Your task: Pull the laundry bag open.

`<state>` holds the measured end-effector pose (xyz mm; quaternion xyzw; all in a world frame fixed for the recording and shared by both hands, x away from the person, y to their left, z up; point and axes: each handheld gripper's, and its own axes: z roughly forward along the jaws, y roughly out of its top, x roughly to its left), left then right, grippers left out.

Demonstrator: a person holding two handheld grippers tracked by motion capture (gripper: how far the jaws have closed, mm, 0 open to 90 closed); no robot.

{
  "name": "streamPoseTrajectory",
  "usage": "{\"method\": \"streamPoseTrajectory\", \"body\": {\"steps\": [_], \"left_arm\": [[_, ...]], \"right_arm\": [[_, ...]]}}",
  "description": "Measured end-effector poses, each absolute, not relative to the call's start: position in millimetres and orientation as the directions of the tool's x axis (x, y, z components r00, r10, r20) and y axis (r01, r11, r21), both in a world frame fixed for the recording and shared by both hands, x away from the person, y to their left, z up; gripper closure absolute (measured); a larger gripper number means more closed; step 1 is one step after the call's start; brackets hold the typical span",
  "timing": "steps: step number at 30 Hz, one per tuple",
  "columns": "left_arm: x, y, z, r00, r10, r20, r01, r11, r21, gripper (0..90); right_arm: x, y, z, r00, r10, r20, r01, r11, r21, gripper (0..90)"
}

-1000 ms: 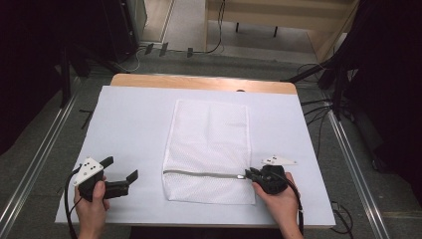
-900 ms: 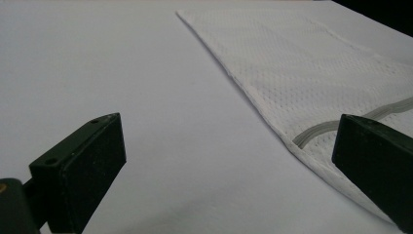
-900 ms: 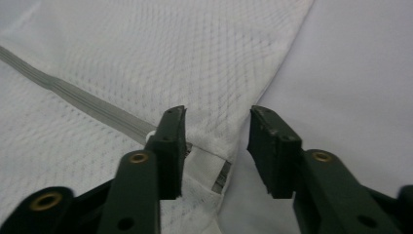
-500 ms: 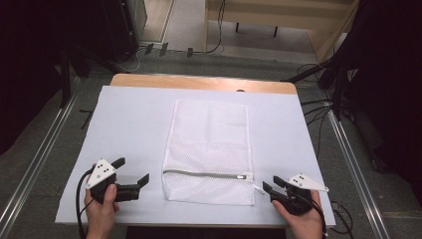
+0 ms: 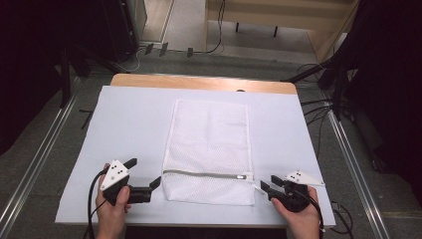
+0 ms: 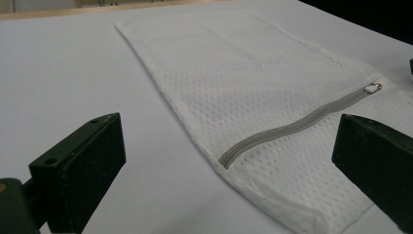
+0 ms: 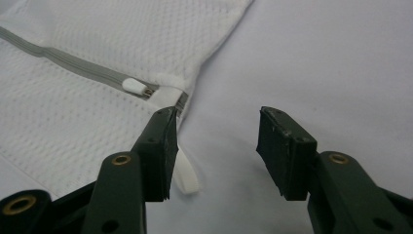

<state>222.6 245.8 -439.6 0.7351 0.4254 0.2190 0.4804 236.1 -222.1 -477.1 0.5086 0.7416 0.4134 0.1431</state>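
A white mesh bag lies flat in the middle of the white-covered table. Its grey zipper runs across near the front, with the pull at the right end. My left gripper sits just left of the bag's front corner, open wide and facing the bag and the zipper. Just right of the bag, my right gripper stands open. Its jaws have just been opening and nothing is between them. The zipper pull and a white tab lie beside its left jaw.
The table's wooden far edge shows beyond the white cover. Metal rails run along the floor on both sides, with cables at the right. Dark furniture stands at the back left and right.
The right gripper let go at the zipper's right end, opened, and drew back to the right off the bag. The left gripper shifted right, closer to the bag's front corner.
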Motion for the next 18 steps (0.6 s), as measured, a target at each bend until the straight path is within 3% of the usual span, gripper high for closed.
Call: {"method": "streamPoseTrajectory", "body": {"steps": [10,14,18], "left_arm": [[229,183,-442,0.665,0.728,-0.167,0.466,-0.229,0.855,0.0],[232,159,-446,0.648,0.740,-0.181,0.503,-0.237,0.831,13.8],[239,128,-447,0.644,0.744,-0.180,0.536,-0.271,0.800,14.7]], "right_arm": [[238,-214,-469,-0.438,0.863,0.252,0.667,0.124,0.734,53.3],[239,-212,-470,-0.448,0.854,0.265,0.685,0.137,0.716,55.9],[241,-206,-470,-0.466,0.842,0.272,0.690,0.154,0.707,56.7]]}}
